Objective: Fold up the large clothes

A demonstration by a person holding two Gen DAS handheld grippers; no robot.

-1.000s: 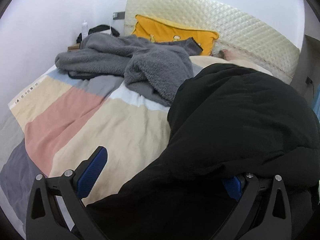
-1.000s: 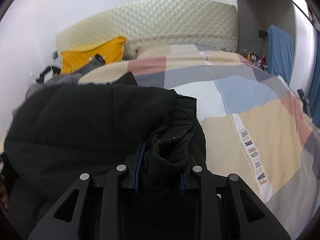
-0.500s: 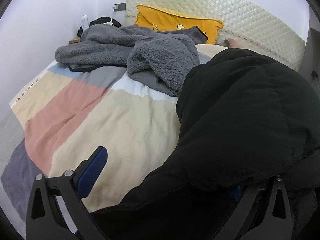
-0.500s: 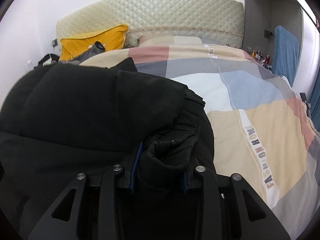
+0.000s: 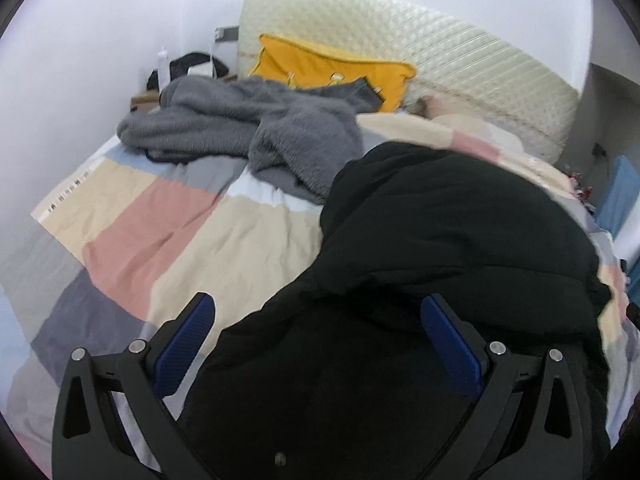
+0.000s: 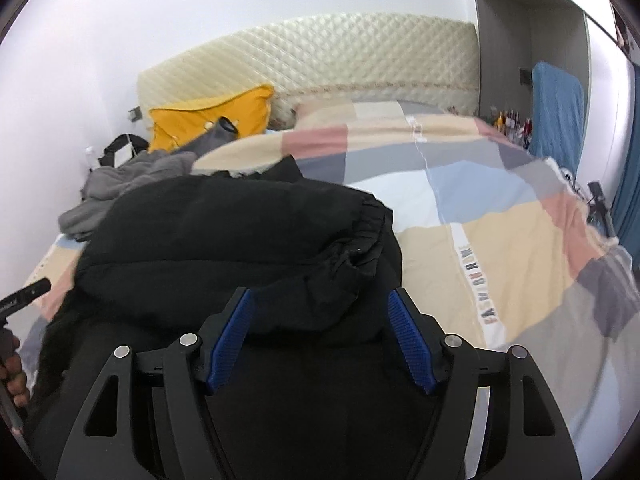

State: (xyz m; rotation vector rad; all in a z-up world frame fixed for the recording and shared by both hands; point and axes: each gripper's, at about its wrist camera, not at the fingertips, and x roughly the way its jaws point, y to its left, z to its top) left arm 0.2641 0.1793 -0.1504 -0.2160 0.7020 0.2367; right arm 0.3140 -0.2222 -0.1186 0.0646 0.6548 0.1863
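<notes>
A black padded jacket (image 5: pixel 440 232) lies folded over itself on the patchwork duvet (image 5: pixel 248 248). My left gripper (image 5: pixel 320 316) hovers over its near left edge, open wide, with both blue pads (image 5: pixel 188 336) free of the fabric. In the right wrist view the jacket (image 6: pixel 240 232) shows its gathered cuff (image 6: pixel 360 240) on top. My right gripper (image 6: pixel 320 320) is above the near fold. Its jaws are opening and the pads (image 6: pixel 412 344) stand clear of the cloth below them.
A grey fleece garment (image 5: pixel 260 136) is heaped at the far left of the bed, before a yellow pillow (image 5: pixel 328 68) and a quilted headboard (image 5: pixel 440 52). A blue towel (image 6: pixel 556 112) hangs at the right. A hand (image 6: pixel 12 372) shows at the left edge.
The right gripper has opened and let go of the jacket's fold. Both grippers have drawn back and up. The left gripper's right finger has come out from under the jacket.
</notes>
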